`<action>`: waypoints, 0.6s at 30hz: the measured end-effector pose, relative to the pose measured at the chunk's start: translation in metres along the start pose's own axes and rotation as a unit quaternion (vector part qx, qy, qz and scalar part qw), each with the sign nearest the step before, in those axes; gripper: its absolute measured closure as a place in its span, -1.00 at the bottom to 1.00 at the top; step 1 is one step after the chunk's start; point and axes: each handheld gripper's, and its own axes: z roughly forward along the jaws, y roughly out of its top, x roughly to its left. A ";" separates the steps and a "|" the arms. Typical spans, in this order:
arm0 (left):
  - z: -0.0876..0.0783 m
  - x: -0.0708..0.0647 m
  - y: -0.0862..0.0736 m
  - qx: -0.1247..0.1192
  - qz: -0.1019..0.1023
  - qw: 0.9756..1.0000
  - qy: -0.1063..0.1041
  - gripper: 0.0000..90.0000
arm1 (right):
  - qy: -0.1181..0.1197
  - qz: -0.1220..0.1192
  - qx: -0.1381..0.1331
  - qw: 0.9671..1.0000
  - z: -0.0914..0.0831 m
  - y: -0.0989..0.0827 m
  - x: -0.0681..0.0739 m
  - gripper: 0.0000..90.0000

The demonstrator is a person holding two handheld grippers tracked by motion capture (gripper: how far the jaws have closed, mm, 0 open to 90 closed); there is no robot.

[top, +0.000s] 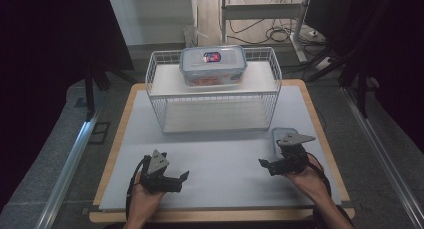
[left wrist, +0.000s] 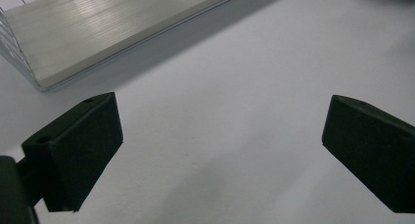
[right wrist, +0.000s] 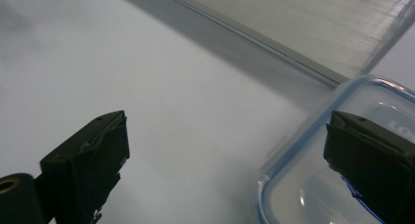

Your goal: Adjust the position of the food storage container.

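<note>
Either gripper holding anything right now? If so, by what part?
Nothing held. Left gripper is open over bare table. Right gripper is open too, one jaw over the lidded container, not clamping it.

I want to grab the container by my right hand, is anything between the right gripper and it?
Nothing visible. The right gripper hangs open with the container's clear blue-rimmed lid beside and under its far jaw; only bare table lies between the jaws. The wire rack stands farther back.
</note>
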 end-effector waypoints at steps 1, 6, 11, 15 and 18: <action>0.000 0.000 0.000 -0.001 -0.001 1.000 0.000 -0.97 | 0.000 0.002 0.000 1.000 0.000 0.000 -0.001 -0.97; 0.001 0.000 0.000 0.001 -0.001 1.000 -0.002 -0.97 | -0.003 0.012 0.008 1.000 0.001 0.000 -0.005 -0.88; 0.003 -0.001 -0.001 0.006 0.003 1.000 -0.003 -0.97 | -0.021 0.024 0.001 0.999 -0.008 0.002 -0.015 -0.31; 0.003 -0.001 -0.001 0.006 0.004 1.000 -0.004 -0.97 | -0.036 0.023 0.004 0.999 -0.016 0.001 -0.027 0.16; 0.003 -0.001 -0.001 0.006 0.004 1.000 -0.005 -0.96 | -0.031 0.032 -0.007 0.999 -0.021 -0.001 -0.036 0.50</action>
